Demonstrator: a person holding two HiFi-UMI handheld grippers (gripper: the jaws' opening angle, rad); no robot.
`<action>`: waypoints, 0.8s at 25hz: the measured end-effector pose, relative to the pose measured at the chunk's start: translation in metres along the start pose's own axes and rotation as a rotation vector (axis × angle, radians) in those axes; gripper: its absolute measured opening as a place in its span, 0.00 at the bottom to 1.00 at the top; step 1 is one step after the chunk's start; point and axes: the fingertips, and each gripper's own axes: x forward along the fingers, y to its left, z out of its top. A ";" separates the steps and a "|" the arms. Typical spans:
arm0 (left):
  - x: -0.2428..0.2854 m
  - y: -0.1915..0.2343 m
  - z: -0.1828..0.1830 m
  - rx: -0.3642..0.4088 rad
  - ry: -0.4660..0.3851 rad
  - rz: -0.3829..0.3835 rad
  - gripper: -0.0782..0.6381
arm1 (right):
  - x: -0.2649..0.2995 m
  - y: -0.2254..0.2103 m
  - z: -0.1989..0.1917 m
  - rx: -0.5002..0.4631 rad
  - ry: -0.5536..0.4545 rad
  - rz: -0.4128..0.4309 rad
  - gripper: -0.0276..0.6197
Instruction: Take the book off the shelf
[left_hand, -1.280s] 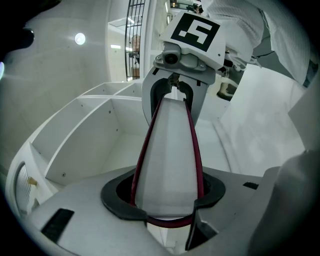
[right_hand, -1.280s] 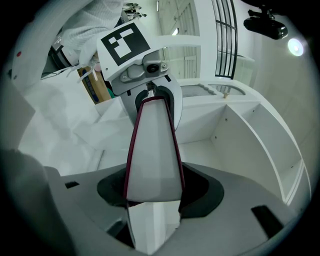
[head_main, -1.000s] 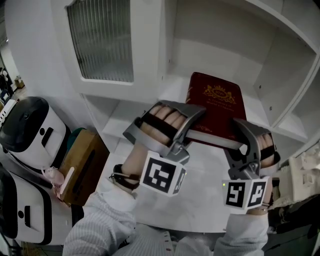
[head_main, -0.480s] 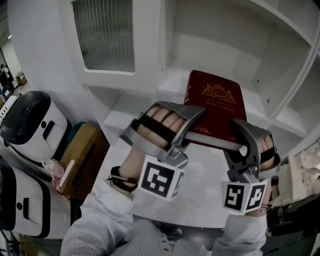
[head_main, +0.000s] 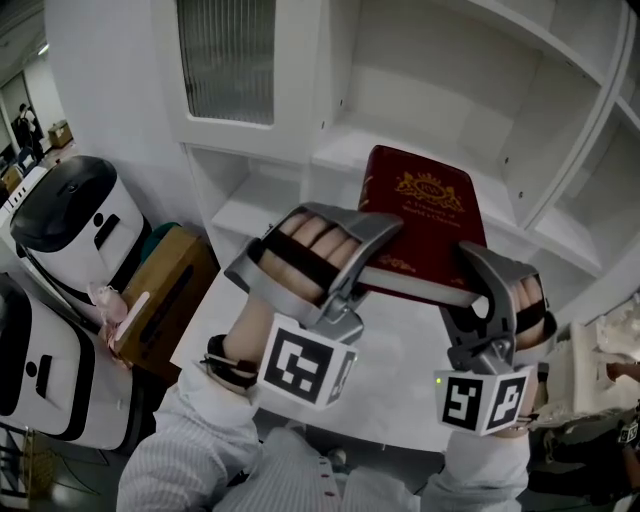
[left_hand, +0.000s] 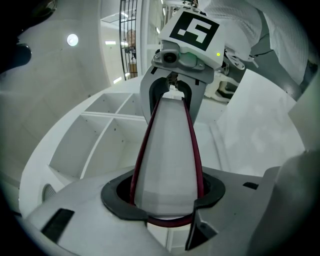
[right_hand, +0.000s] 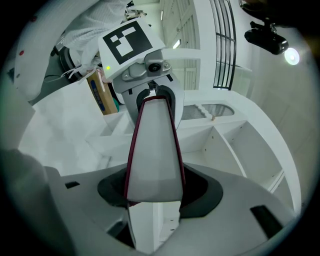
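A dark red book (head_main: 425, 210) with a gold emblem on its cover hangs flat in the air in front of the white shelf (head_main: 350, 150). My left gripper (head_main: 385, 245) is shut on its near left corner. My right gripper (head_main: 470, 278) is shut on its near right corner. In the left gripper view the book's white page edge (left_hand: 167, 165) runs between the jaws of the left gripper (left_hand: 165, 202) toward the right gripper (left_hand: 182, 55). In the right gripper view the book (right_hand: 152, 155) sits the same way in the right gripper (right_hand: 155, 195), with the left gripper (right_hand: 142, 60) at the far end.
A white cabinet with a ribbed glass door (head_main: 225, 60) stands at the upper left, and open shelf compartments (head_main: 560, 130) at the right. A white table (head_main: 400, 380) lies under the grippers. A white and black machine (head_main: 70, 215) and a brown box (head_main: 165, 285) stand at the left.
Both grippers stay clamped on the book. They and the book have shifted slightly left and lower in the head view, and more of the room at the left shows.
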 end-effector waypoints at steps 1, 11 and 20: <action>-0.004 0.001 0.005 0.003 0.006 0.000 0.43 | -0.007 -0.001 0.000 -0.001 -0.006 -0.003 0.40; -0.037 -0.014 0.053 -0.015 0.026 -0.052 0.43 | -0.064 0.013 0.003 0.033 -0.041 0.039 0.40; -0.052 -0.063 0.102 -0.058 0.037 -0.153 0.43 | -0.116 0.057 -0.014 0.086 -0.036 0.130 0.40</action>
